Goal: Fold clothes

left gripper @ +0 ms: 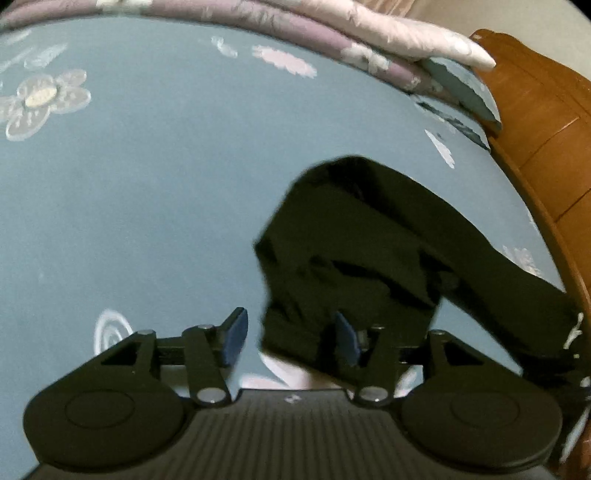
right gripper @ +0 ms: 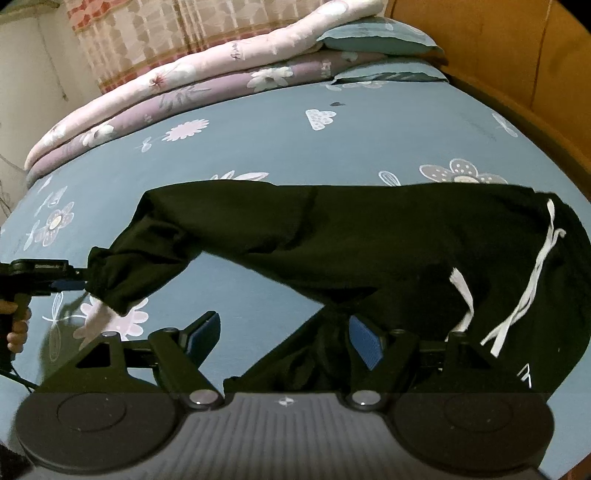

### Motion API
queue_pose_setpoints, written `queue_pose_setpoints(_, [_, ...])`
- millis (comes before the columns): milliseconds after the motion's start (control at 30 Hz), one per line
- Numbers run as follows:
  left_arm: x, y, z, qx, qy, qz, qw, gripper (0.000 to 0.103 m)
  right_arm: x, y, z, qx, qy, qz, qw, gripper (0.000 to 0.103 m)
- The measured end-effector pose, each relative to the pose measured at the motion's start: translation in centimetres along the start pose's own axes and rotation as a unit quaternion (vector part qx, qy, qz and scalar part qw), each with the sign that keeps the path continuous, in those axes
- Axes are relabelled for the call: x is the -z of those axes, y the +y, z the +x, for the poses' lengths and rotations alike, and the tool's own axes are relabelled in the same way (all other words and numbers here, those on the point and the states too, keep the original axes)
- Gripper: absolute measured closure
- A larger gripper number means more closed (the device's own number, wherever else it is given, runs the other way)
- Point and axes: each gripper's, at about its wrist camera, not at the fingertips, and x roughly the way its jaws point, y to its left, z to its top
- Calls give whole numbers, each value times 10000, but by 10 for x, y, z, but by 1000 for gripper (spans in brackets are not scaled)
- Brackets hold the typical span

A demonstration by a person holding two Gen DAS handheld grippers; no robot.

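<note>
Fingers (left gripper: 236, 334) of the left gripper (left gripper: 291, 338) spread wide, not squeezing anything. Same for the right gripper (right gripper: 286, 339): blue pads far apart, let go, with black cloth bunched in the gap close to one pad.

Big bed (left gripper: 147, 184) under everything, with a blue sheet full of white and pink flowers. Brown wooden frame (right gripper: 498, 55) along one side of the bed. Patterned curtain (right gripper: 184, 29) behind the bed's far edge. Two folded quilts (right gripper: 166, 85), one pink and one purple, stacked along the far edge of the bed. Blue pillow (right gripper: 376, 37) on the bed in the corner next to the frame, touching the quilts.

Black pants (right gripper: 369, 240) stretched across the middle of the bed. Waist end toward the frame side of the bed. One leg reaching the other way, its cuff off the sheet and touching the left gripper's blue pad, with a shadow on the bed below it. In the left wrist view, same cuff between the open fingers, a bit blurry. Hard to tell if resting on a finger or only beside it.

Person's hand (right gripper: 16, 325) around the left gripper's handle, above the bed's near edge. Thin white drawstring (right gripper: 532, 280) hanging loose over the waist end of the pants.
</note>
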Motion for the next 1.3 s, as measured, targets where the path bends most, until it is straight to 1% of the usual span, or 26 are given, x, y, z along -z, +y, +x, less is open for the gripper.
queue_pose_setpoints(67, [-1,9,6,72,-139,57,9999,47,-2,4,1,8,30,-46,10000,22])
queue_pose_setpoints(100, [-3,12,10,245,-140,17,9996,47,-3,6,2,12,44,-68,10000,22])
queue_pose_setpoints(167, [-3,19,15,739,-87,-114,9972,47,-4,10,3,20,74,-114,9999,22])
queue_pose_setpoints(267, [3,23,21,1411,35,-239,9897,47,-7,15,5,30,115,-145,9998,22])
queue_pose_setpoints(400, [12,27,19,1732,-44,3,9849,46,-8,22,7,19,173,-210,9996,22])
queue_pose_setpoints(567, [8,21,29,1847,192,132,9825,46,-10,31,15,27,307,-248,9992,22])
queue_pose_setpoints(633, [6,18,34,1892,286,183,9813,49,-13,38,16,9,321,-360,9988,22])
queue_pose_setpoints(667, [5,17,36,1915,333,209,9807,60,-14,42,15,4,298,-423,9987,22])
queue_pose_setpoints(700, [4,16,38,1938,381,234,9800,75,-15,44,14,-2,268,-450,9986,22])
queue_pose_setpoints(733, [3,15,40,1953,427,265,9795,96,-15,45,13,-5,255,-439,9987,22])
queue_pose_setpoints(800, [-2,14,35,1808,499,445,9812,96,-16,45,14,28,265,-402,9988,22])
queue_pose_setpoints(900, [-24,15,18,1335,342,887,9865,96,-17,45,15,133,306,-371,9988,22])
queue_pose_setpoints(1000, [-55,24,-1,912,99,1261,9878,96,-17,45,15,139,317,-343,9988,22])
queue_pose_setpoints(1067, [-75,31,-9,586,39,1455,9876,96,-18,45,15,156,309,-327,9989,22])
queue_pose_setpoints(1300, [-122,48,-2,-1,-11,1653,9862,95,-20,45,16,175,290,-297,9990,22])
